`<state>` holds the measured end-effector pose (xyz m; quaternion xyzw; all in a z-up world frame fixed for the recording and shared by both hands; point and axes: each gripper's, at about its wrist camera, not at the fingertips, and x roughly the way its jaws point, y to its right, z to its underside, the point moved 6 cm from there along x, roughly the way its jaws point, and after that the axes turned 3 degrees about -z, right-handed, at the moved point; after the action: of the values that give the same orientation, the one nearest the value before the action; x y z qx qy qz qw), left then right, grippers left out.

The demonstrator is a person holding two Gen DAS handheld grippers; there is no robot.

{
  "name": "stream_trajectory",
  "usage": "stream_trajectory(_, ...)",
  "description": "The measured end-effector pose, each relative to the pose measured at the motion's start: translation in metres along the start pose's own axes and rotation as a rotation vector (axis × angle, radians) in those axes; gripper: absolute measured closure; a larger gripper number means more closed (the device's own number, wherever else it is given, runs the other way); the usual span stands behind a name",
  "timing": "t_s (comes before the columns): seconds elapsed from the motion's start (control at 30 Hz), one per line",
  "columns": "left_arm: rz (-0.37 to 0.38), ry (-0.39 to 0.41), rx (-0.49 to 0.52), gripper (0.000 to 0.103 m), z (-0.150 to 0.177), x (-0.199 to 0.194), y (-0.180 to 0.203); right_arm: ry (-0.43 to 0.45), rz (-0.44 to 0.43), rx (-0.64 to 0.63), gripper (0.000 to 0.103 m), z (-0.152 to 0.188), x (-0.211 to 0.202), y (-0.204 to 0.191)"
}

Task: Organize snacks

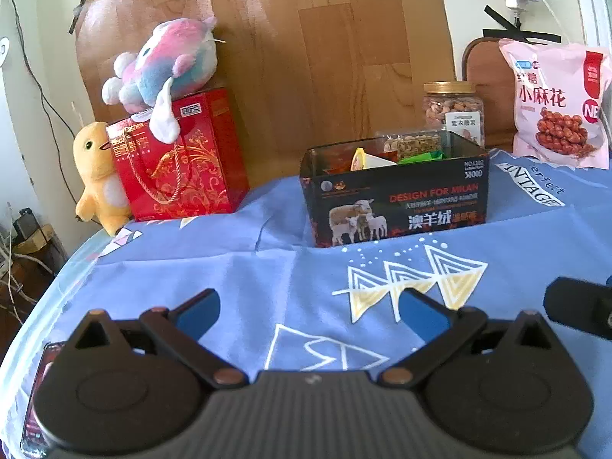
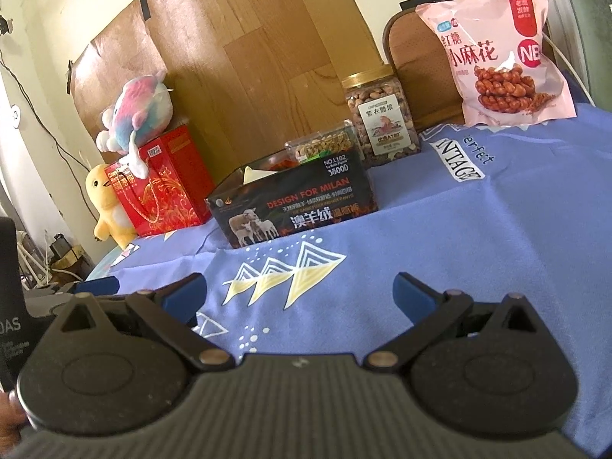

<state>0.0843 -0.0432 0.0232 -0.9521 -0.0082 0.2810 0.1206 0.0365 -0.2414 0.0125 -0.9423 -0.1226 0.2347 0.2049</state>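
Both grippers, left gripper (image 1: 308, 306) and right gripper (image 2: 300, 294), spread wide, empty, above creased blue cloth (image 1: 267, 267); glossy black cardboard box (image 1: 397, 206) holds crinkled snack packets.

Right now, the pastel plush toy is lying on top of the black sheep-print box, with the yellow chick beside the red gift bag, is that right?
Not quite: the pastel plush toy lies on the red gift bag, not the black sheep-print box. The left wrist view shows it; the yellow chick is beside that bag.
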Motion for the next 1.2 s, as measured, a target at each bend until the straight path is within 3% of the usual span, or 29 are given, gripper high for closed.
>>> stream_trajectory(0.87,0.028,0.020,0.007,0.000,0.000,-0.010,0.003,-0.003,-0.011,0.002,0.000,0.002,0.000,-0.003)
stream_trajectory(1.2,0.067,-0.066,-0.021,0.000,0.006,-0.005,0.002,-0.006,-0.007,0.006,0.000,0.003,0.000,-0.002)
